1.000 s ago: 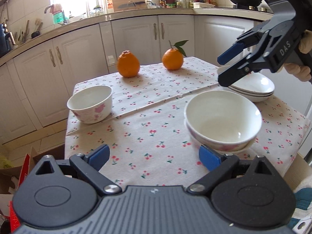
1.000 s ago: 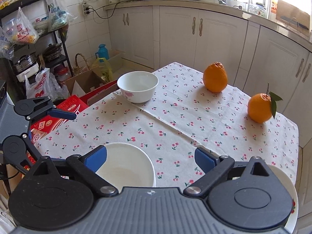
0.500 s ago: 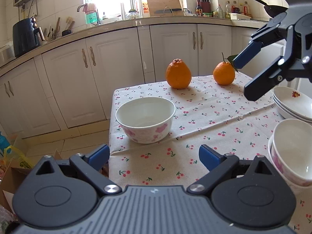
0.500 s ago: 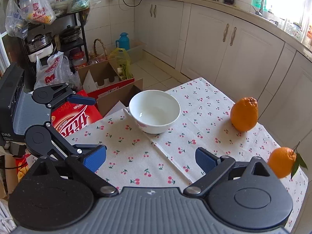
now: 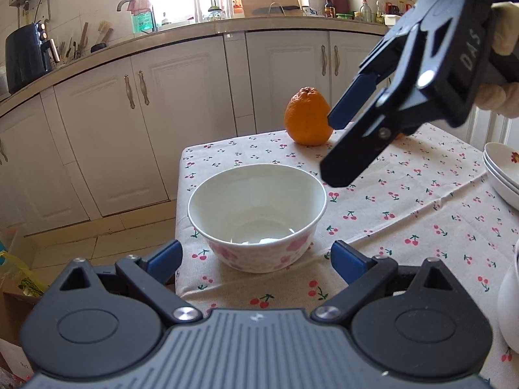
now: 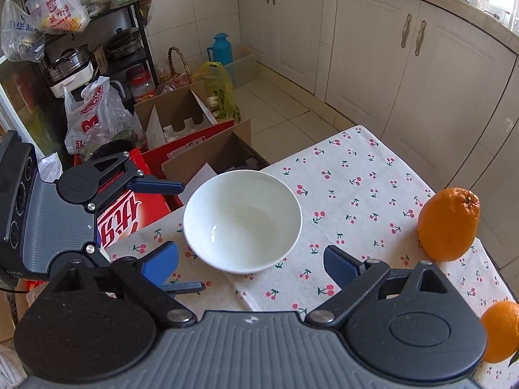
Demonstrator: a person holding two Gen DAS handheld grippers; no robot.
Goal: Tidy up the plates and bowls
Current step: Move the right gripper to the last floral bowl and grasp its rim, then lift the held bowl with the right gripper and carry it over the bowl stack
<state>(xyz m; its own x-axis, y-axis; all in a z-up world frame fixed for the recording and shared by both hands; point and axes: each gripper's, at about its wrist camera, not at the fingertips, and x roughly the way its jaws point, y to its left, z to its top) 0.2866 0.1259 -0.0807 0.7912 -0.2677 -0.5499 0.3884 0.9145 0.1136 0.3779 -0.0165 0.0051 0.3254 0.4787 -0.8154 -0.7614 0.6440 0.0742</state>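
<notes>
A white bowl with pink flowers (image 5: 258, 217) stands near the table's left corner; it also shows in the right wrist view (image 6: 242, 218). My left gripper (image 5: 256, 257) is open, its fingers on either side of the bowl's near wall, not touching. My right gripper (image 6: 250, 263) is open and hovers above the bowl; in the left wrist view it (image 5: 334, 144) hangs over the bowl's far right rim. Stacked white plates (image 5: 502, 175) sit at the right edge. Another bowl (image 5: 509, 304) is cut off at the lower right.
Two oranges (image 6: 449, 223) (image 6: 501, 330) lie on the cherry-print tablecloth (image 5: 405, 214). Cardboard boxes (image 6: 181, 120), a red carton (image 6: 129, 214) and bags stand on the floor by the table. White cabinets (image 5: 162, 113) run behind.
Both grippers moved toward the flowered bowl at the table's left corner. It is now close between my left fingers, and the right gripper came over it. Both stayed open.
</notes>
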